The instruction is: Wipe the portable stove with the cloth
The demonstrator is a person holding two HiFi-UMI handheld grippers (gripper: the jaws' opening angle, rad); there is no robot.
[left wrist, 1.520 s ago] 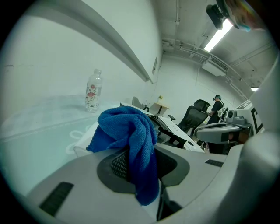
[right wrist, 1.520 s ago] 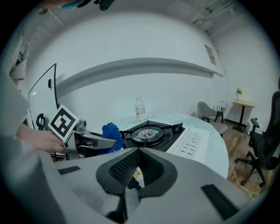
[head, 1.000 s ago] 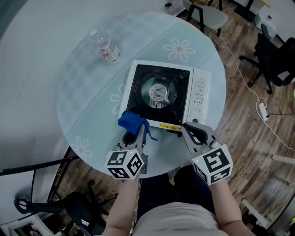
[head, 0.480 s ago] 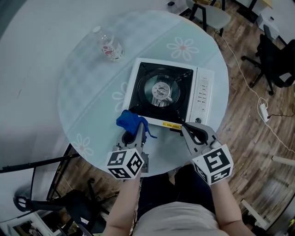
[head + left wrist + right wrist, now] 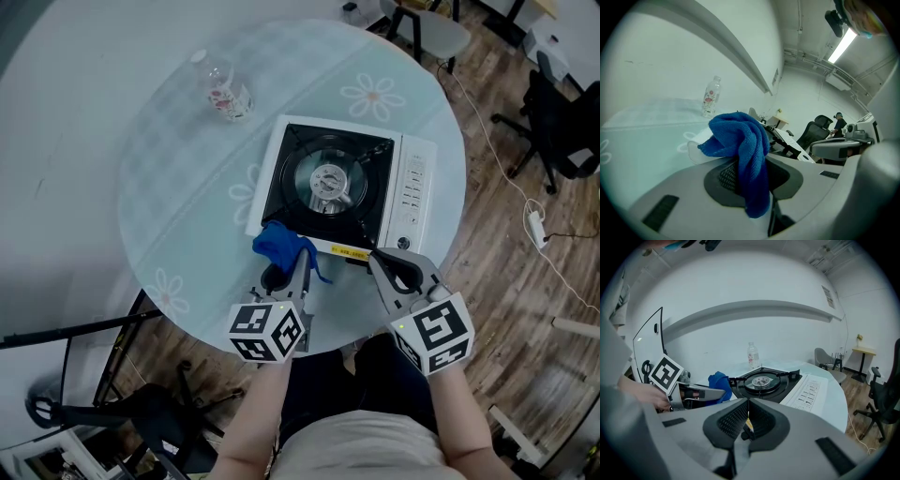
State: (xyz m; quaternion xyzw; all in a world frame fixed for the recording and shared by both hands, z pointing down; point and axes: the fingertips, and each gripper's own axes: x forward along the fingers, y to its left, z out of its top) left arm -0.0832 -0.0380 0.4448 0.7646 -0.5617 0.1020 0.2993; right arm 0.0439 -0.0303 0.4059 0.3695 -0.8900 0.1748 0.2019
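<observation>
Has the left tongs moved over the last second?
Yes. The left tongs, shut on the cloth, shifted slightly right along the stove's near edge.

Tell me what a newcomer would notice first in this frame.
The bright blue cloth stands out first, pinched in the left gripper at the near left corner of the portable stove. The white stove with its black burner well sits on a round flower-printed table, with a clear bottle beyond it at far left. The right gripper, shut and empty, is at the stove's near edge.
</observation>
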